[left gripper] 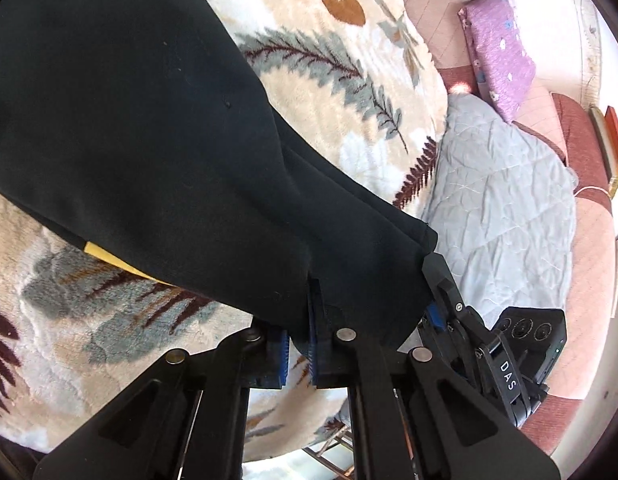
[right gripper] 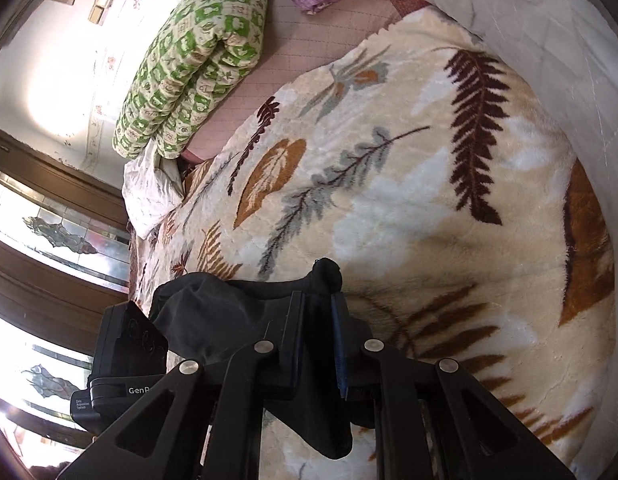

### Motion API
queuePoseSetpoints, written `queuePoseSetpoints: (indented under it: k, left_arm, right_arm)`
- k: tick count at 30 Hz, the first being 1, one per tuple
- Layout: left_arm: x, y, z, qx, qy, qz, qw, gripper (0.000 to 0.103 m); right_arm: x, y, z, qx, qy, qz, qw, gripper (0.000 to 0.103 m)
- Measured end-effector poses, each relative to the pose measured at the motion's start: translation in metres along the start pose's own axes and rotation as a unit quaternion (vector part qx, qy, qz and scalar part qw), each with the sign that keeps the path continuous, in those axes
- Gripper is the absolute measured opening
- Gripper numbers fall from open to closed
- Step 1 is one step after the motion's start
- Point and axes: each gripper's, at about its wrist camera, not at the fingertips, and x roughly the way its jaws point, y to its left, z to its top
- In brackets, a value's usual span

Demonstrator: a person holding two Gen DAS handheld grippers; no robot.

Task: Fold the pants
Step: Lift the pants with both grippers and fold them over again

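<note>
The black pants (left gripper: 149, 128) stretch from my left gripper up to the left, lifted over a cream leaf-print blanket (left gripper: 333, 80). A yellow patch (left gripper: 109, 258) shows at their lower edge. My left gripper (left gripper: 299, 344) is shut on one end of the pants. The right gripper (left gripper: 433, 292) shows beside it in the left wrist view, clamped on the same end. In the right wrist view my right gripper (right gripper: 317, 336) is shut on bunched black pants cloth (right gripper: 213, 312), close above the blanket (right gripper: 429, 184).
A grey quilted cover (left gripper: 501, 200) lies to the right on a pink bed sheet (left gripper: 589, 240). A purple floral pillow (left gripper: 497, 48) and a green patterned quilt (right gripper: 197, 60) lie at the bed's far side. Dark wooden window frames (right gripper: 49, 248) stand beyond the bed.
</note>
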Motion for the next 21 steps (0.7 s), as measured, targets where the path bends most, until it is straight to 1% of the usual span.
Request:
queuePoseSetpoints:
  k: [5,10,15,19,21]
  left_arm:
    - [-0.016,0.004,0.005,-0.009,-0.002,-0.017,0.9998,0.005]
    - [-0.030,0.012,0.013,-0.019,-0.006,-0.030,0.9993,0.005]
    - [-0.038,0.022,0.024,-0.031,-0.005,-0.040,0.9987,0.005]
    - [-0.036,0.030,0.030,-0.041,0.004,-0.047,0.9981,0.005]
    - [-0.032,0.031,0.030,-0.041,0.018,-0.050,0.9977,0.005]
  right_arm:
    - [-0.003,0.024,-0.001,-0.014,0.002,-0.015,1.000,0.012]
    - [0.003,0.051,-0.002,-0.023,0.006,-0.026,0.999,0.012]
    - [0.018,0.076,-0.002,-0.025,0.011,-0.023,0.999,0.011]
    - [0.036,0.096,-0.001,-0.030,0.020,-0.021,0.999,0.011]
    - [0.043,0.100,0.000,-0.031,0.022,-0.021,0.999,0.011]
